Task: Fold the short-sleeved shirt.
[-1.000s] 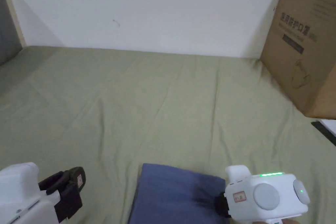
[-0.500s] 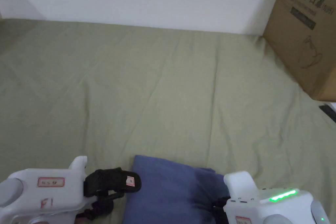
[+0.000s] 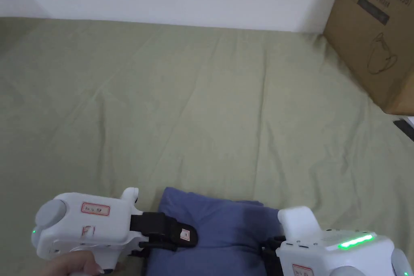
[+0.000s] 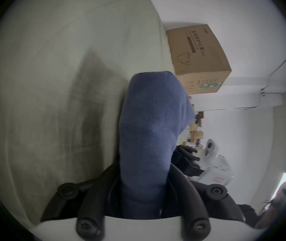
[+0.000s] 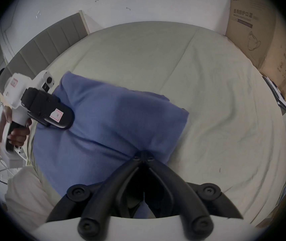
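Shirt (image 3: 220, 232) folded on bed, pinched between left gripper (image 3: 184, 235) and right gripper (image 5: 143, 157).

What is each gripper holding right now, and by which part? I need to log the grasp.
Both hold the folded blue shirt: the left gripper grips its left edge, the right gripper is shut on its right edge.
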`<action>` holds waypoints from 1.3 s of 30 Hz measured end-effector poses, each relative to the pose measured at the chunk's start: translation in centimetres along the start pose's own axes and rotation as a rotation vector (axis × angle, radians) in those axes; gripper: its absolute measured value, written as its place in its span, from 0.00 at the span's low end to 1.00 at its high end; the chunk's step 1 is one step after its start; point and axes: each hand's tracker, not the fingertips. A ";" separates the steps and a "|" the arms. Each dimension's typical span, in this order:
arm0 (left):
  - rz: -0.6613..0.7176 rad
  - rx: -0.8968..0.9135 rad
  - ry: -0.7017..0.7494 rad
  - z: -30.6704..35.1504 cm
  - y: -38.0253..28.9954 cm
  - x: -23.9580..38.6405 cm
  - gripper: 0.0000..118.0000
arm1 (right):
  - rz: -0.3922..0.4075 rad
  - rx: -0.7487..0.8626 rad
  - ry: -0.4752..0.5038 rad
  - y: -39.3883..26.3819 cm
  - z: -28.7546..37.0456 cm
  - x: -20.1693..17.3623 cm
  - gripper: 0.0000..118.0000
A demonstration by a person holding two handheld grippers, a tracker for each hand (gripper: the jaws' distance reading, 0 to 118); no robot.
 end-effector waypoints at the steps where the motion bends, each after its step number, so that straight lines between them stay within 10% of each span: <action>1: -0.007 0.010 -0.018 0.8 -0.1 0.6 0.13 | -0.039 0.064 0.008 -0.1 0.8 0.0 0.00; 8: -0.133 0.076 0.075 12.5 -0.1 3.7 0.13 | -0.123 0.215 0.104 0.5 7.5 -1.4 0.00; 21: -0.194 0.204 1.191 37.0 3.2 5.5 0.17 | -0.076 0.157 0.183 0.5 7.6 -7.0 0.00; 25: -0.194 0.229 1.364 40.5 4.3 3.3 0.85 | -0.061 0.144 0.167 0.6 7.4 -7.2 0.00; 29: -0.196 0.334 1.336 41.2 3.0 4.1 0.99 | -0.066 0.153 0.152 0.8 7.8 -6.6 0.00; 36: -0.264 0.715 1.071 32.6 -2.6 7.4 0.94 | -0.105 0.222 0.166 0.8 9.8 -5.4 0.00; 39: -0.354 0.830 0.867 25.6 -7.5 10.4 0.31 | -0.123 0.246 0.154 0.6 11.1 -4.9 0.00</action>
